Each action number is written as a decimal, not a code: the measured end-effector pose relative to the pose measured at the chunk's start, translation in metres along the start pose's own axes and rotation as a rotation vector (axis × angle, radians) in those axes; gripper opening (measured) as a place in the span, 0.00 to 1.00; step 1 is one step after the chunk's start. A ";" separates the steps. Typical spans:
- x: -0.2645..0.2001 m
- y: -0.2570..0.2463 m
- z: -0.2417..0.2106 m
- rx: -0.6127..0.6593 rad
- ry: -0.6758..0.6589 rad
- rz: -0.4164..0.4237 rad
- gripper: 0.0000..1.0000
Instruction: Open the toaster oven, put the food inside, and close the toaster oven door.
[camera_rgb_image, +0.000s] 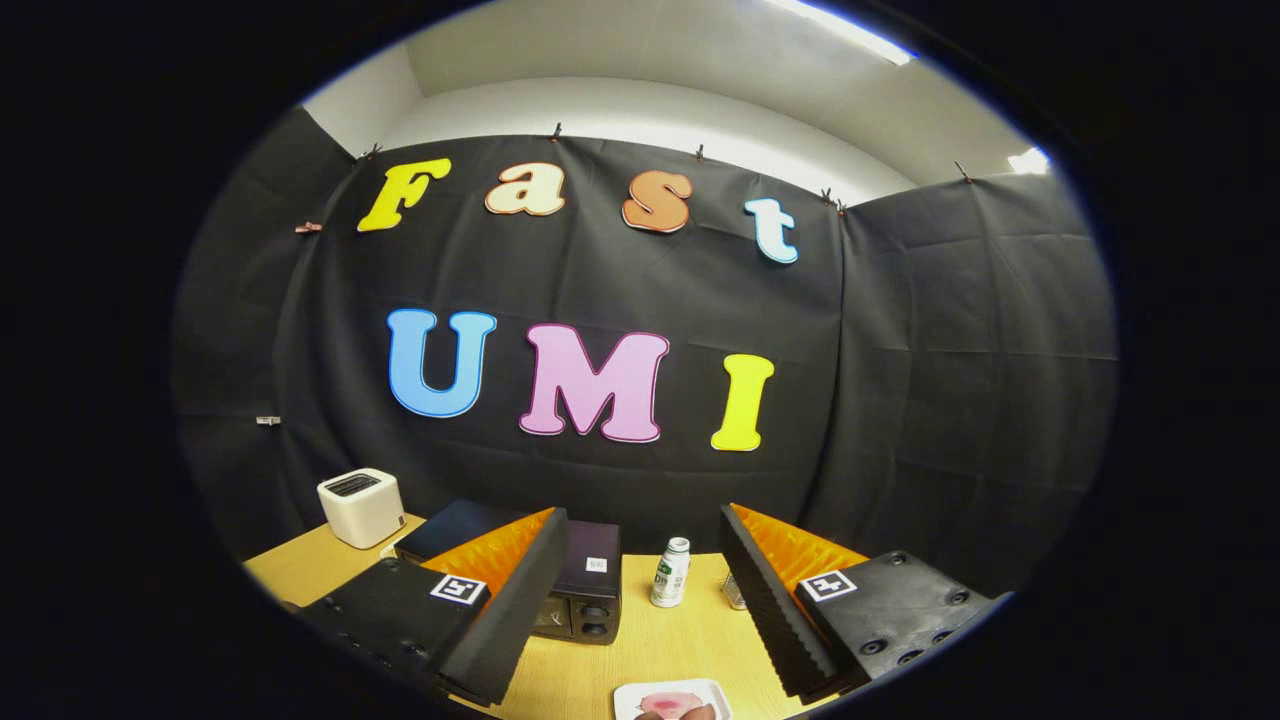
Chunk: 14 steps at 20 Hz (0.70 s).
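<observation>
Two fingers spread wide and holding nothing, so I'm reading the gripper as fully open, raised above the wooden table and looking across at the booth wall. My target, the black toaster oven, sits on the table just ahead, half hidden behind my left finger; I can see its two knobs, but its door is mostly covered, and I judge it closed, though I can't be certain. Between the fingers and nearest to me lies a small white plate with pink food on it. Beyond that a white bottle stands upright just beside the oven's right side, and a white pop-up toaster sits well off to the left. So I call this the opening step, not yet started. Next I need to drop the gripper, swing left toward the oven's front, and find the door handle, keeping clear of that bottle, which looks easy to topple.
</observation>
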<state>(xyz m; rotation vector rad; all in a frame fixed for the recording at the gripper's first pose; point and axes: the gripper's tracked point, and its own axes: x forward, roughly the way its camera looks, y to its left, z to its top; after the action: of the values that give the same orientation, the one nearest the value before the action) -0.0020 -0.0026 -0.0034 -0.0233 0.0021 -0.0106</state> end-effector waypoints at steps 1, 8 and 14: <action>-0.001 -0.002 0.002 -0.007 -0.011 -0.005 0.98; -0.001 0.008 -0.002 -0.023 -0.008 0.003 0.98; 0.000 0.028 -0.011 0.017 0.026 0.025 0.98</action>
<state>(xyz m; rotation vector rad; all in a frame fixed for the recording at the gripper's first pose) -0.0015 0.0250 -0.0155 -0.0064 0.0281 0.0136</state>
